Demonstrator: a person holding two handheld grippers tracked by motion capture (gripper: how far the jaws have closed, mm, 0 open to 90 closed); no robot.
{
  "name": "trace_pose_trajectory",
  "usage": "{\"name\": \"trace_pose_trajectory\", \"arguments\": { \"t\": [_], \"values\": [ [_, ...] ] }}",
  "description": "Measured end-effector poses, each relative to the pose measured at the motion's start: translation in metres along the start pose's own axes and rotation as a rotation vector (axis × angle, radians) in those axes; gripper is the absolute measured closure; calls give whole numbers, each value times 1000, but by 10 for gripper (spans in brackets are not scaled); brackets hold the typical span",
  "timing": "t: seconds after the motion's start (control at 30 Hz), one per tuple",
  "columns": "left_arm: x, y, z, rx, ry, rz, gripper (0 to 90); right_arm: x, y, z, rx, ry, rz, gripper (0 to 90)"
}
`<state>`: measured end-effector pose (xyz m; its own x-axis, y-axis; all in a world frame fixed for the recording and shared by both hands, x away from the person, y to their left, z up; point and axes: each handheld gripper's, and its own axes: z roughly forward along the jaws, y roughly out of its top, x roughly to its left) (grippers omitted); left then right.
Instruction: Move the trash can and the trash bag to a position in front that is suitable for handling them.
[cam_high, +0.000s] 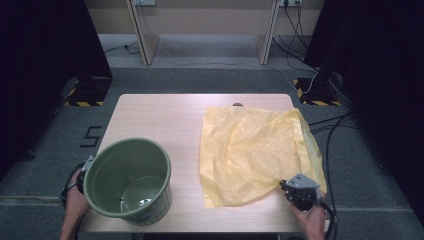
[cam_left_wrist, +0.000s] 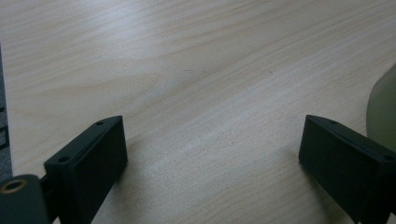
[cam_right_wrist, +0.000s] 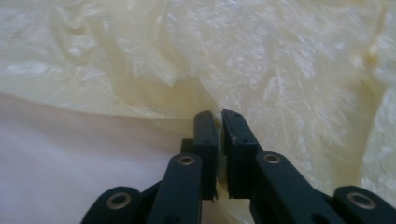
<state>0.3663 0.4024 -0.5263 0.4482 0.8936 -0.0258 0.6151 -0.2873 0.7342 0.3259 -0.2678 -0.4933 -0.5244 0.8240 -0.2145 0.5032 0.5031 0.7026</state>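
Observation:
A crumpled yellow plastic bag lies spread over the right half of the wooden table. My right gripper is at the bag's near right edge, shut on a fold of the thin film. In the right gripper view the jaws pinch the yellow plastic bag where my right gripper meets its edge. A green bucket stands upright at the table's near left. My left gripper sits just left of the bucket. In the left gripper view my left gripper stands open over bare wood, with the bucket wall at the right.
The table's middle and far left are bare wood. Cables trail over the grey floor to the right of the table. Wooden furniture legs stand beyond the far edge.

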Motion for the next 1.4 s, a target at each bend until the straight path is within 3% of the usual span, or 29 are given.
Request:
{"name": "trace_pose_trajectory", "arguments": {
  "t": [0.03,0.1,0.2,0.3,0.33,0.37,0.4,0.47,0.5,0.53,0.63,0.77,0.83,0.93,0.97,1.0,1.03,1.1,1.13,1.2,1.27,1.4],
  "values": [
    [0,0,0,0,0,0,66,-19,-1,2,2,-48,42,691],
    [0,0,0,0,0,0,66,-33,2,1,-4,-94,118,569],
    [0,0,0,0,0,0,66,-33,14,-8,-68,-87,175,424],
    [0,0,0,0,0,0,67,-21,24,-12,-104,-58,170,367],
    [0,0,0,0,0,0,67,-3,34,-12,-114,-4,149,329],
    [0,0,0,0,0,0,67,-3,34,-12,-114,-4,149,329],
    [0,0,0,0,0,0,67,17,44,-4,-112,57,127,293],
    [0,0,0,0,0,0,67,29,51,5,-107,104,122,268],
    [0,0,0,0,0,0,67,29,51,5,-107,104,122,268],
    [0,0,0,0,0,0,67,41,59,18,-90,142,117,229],
    [0,0,0,0,0,0,66,53,66,28,-74,165,90,203],
    [0,0,0,0,0,0,67,85,76,46,-35,230,45,176],
    [0,0,0,0,0,0,67,90,76,48,-30,244,41,176],
    [0,0,0,0,0,0,67,99,71,55,-4,269,22,196],
    [0,0,0,0,0,0,66,101,66,57,4,280,21,270],
    [0,0,0,0,0,0,67,101,66,57,4,280,21,270],
    [0,0,0,0,0,0,67,102,63,57,7,290,16,339],
    [0,0,0,-1,0,0,67,100,56,55,-29,311,2,612],
    [0,0,0,0,0,0,67,100,56,55,-29,311,2,612],
    [0,0,0,0,0,0,66,95,50,50,-45,366,-16,851],
    [0,0,0,0,0,0,67,93,44,45,-54,385,-29,900],
    [0,0,0,0,0,0,66,82,27,27,-34,383,-43,900]
  ]
}}
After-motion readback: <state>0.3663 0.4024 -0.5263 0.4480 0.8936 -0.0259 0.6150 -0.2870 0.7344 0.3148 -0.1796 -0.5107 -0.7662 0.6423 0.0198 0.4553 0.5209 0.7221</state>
